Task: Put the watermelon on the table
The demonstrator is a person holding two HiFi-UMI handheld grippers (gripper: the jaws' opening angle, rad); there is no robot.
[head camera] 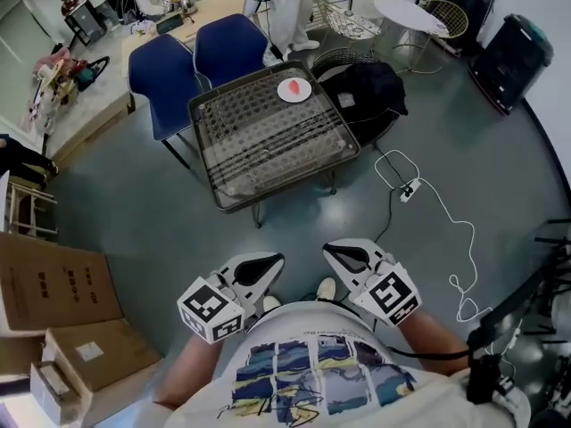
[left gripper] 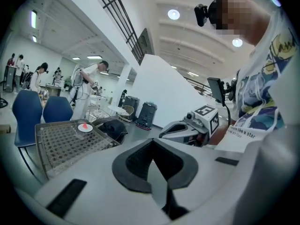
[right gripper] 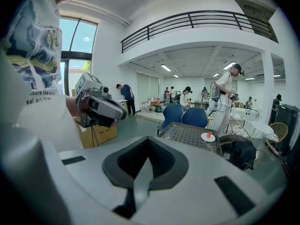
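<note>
Fingers on my left gripper (left gripper: 155, 172) are pressed together with nothing between them, and my right gripper (right gripper: 140, 172) shows the same in its own view, closed and empty. I hold both close to my chest, well apart from the table, with the left gripper's cube on my left and the right one's on my right. Grey floor (head camera: 134, 203) spreads out below me, the largest thing in sight. Ahead stands the table (head camera: 203, 154), a low frame with a wire-mesh top. Two blue chairs (head camera: 165, 78) are pushed up against its far left side. Cardboard boxes (head camera: 53, 288) are stacked on the near left. A black bag (head camera: 370, 87) rests on a round seat just beside the table's far right corner. Beyond it, a person in white (head camera: 290, 7) stands on the far side. A white cable (head camera: 455, 239) snakes across the floor on the right from a power strip (head camera: 410, 190). At the table's far right corner sits a small white plate (head camera: 306, 92), and the watermelon (head camera: 292, 86), a red slice, lies on that plate.
</note>
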